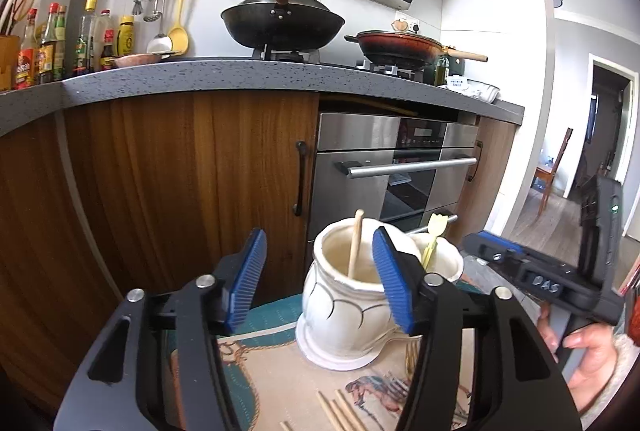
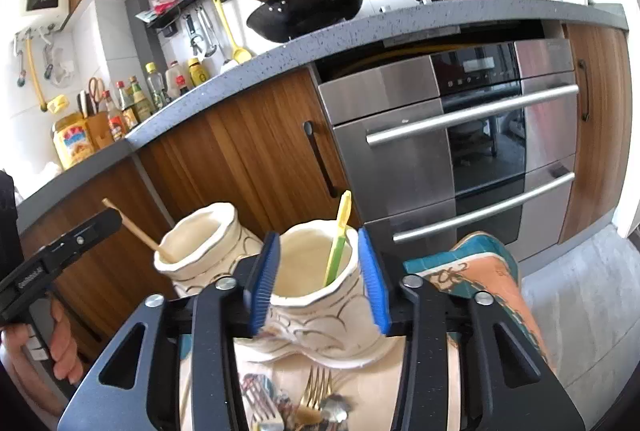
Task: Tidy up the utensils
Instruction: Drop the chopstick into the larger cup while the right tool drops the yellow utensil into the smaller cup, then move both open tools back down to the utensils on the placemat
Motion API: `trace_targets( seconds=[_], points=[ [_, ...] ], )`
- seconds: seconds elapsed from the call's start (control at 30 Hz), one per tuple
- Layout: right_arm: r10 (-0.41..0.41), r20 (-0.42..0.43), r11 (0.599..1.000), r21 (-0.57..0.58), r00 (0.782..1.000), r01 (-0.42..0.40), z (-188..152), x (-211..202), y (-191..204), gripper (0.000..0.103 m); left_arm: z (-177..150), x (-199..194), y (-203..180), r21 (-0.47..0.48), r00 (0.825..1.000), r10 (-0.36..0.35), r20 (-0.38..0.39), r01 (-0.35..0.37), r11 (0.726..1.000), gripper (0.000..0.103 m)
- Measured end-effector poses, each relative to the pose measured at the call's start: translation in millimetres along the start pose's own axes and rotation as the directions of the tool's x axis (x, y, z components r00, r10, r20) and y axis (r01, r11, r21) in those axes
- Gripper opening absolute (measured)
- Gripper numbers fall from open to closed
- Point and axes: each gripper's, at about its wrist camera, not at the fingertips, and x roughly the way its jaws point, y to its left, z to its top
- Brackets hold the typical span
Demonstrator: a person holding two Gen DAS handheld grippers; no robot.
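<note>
Two cream ceramic jars on the printed cloth: left jar [image 1: 344, 295] holds one wooden chopstick [image 1: 355, 243], right jar [image 2: 316, 291] one yellow-green plastic fork [image 2: 338, 237]. Both grippers empty with jaws apart, left gripper [image 1: 320, 279] beside its jar, right gripper [image 2: 318, 281] straddling its jar, pads clear. Barely started, I'd say: loose chopsticks [image 1: 340, 411] and metal forks and spoons [image 2: 316, 399] remain on the cloth.

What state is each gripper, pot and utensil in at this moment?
left gripper: open, empty
right gripper: open, straddling the right pot
left pot: upright, holds one chopstick
right pot: upright, holds a yellow-green utensil
forks: loose on the cloth
</note>
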Motion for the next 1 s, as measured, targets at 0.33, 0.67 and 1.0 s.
trace_targets(
  seconds=[0.33, 0.67, 1.0],
  points=[
    [-0.035, 0.034, 0.996, -0.085, 0.999, 0.037, -10.7, -49.6, 19.3, 0.089, -26.2, -33.6, 12.4, 0.002, 0.998, 0.060, -0.024, -0.060, 0.998, 0.093],
    [-0.094, 0.047, 0.982, -0.159, 0.994, 0.101, -31.2, -76.1, 30.9, 0.098, -63.3, -54.5, 21.3, -0.026, 0.984, 0.150, -0.097, -0.154, 0.988, 0.097],
    [-0.153, -0.033, 0.966, -0.216, 0.988, 0.142, -58.1, -80.9, 24.7, 0.098, -95.4, -49.9, 19.2, -0.053, 0.968, 0.168, -0.186, -0.181, 0.982, 0.097]
  ],
)
